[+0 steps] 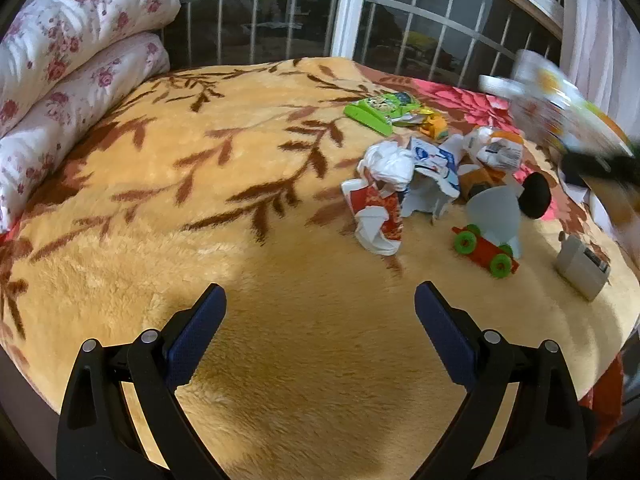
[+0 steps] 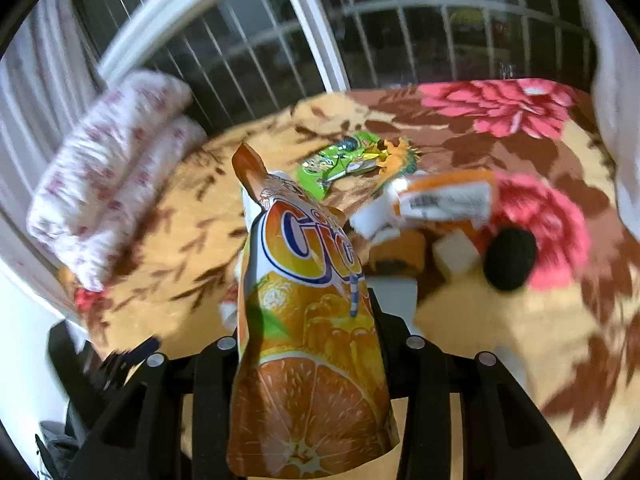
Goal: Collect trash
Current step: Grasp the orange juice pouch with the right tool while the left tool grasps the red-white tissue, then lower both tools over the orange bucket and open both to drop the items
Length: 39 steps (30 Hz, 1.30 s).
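Gripping a crumpled orange juice pouch with orange-slice print (image 2: 308, 344), the right gripper (image 2: 306, 320) has its jaws clamped on it, above the plush tan leaf-pattern blanket (image 1: 248, 280). Left gripper (image 1: 320, 320) hangs empty, jaws wide apart, over the blanket's near edge. Judged early: a heap of torn white and red paper wrappers (image 1: 400, 192) and a green snack packet (image 1: 380, 110) remain toward the far right corner.

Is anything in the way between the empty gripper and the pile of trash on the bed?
No. Only bare blanket lies between the open left hand-held gripper and the crumpled red-and-white cup nearest it.
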### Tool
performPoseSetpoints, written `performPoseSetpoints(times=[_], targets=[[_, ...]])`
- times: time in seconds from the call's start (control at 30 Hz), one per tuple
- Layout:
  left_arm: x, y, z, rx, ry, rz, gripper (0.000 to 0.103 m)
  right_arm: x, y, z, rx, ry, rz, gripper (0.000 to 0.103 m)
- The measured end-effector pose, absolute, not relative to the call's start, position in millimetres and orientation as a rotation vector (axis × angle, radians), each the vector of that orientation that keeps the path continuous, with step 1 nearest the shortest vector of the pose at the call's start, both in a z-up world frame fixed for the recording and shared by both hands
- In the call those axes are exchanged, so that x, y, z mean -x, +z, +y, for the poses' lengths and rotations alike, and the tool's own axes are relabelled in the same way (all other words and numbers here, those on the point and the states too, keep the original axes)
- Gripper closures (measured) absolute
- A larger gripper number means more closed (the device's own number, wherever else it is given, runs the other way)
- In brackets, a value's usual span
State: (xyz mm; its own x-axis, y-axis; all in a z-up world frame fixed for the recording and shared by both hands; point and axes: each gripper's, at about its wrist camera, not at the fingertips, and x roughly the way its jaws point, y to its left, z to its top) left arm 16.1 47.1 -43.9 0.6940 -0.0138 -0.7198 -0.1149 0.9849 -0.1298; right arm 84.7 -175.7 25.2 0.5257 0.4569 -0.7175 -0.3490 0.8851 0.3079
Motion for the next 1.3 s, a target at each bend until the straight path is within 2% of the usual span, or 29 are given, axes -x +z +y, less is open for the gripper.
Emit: performPoseSetpoints(times=[0.27,0.53,0.57,0.6,0.63,0.9,1.3], targets=[[-53.8,-45.0,24.9,0.111,-0.029,0.849,0.010,23.8,-7.0,-227.6,-0.235,0.449,0.783,0.062],[-113.9,-64.6,10.1,-0.023,0.024,0.934,0.011,60.9,-22.9,-257.1,-0.257,0.399,0.739,0.062],[-118.5,-67.9,12.2,-0.026,0.029,0.943,0.026,61.3,-24.7,-258.4,-0.255,0.395,0.739,0.062],[-122.4,-70.9,12.8,-0.030,0.019,0.957,0.064,61.7,-26.5,-260.4,-0.257,0.393,0.736,0.062],[-129.3,-78.7,13.9,-0.032,-0.012,0.998,0.071,62.6,-28.9,-262.0,-0.260,0.393,0.736,0.062],[-100.7,-63.9,19.4,-0.024,-0.008,0.909,0.074,64.7,-43.2,-264.6,-0.288,0.402,0.740,0.062],[62.3,-19.9,7.1,0.023,-0.103,0.772,0.074,114.2,-46.6,-238.8,-0.255,0.529,0.754,0.062]])
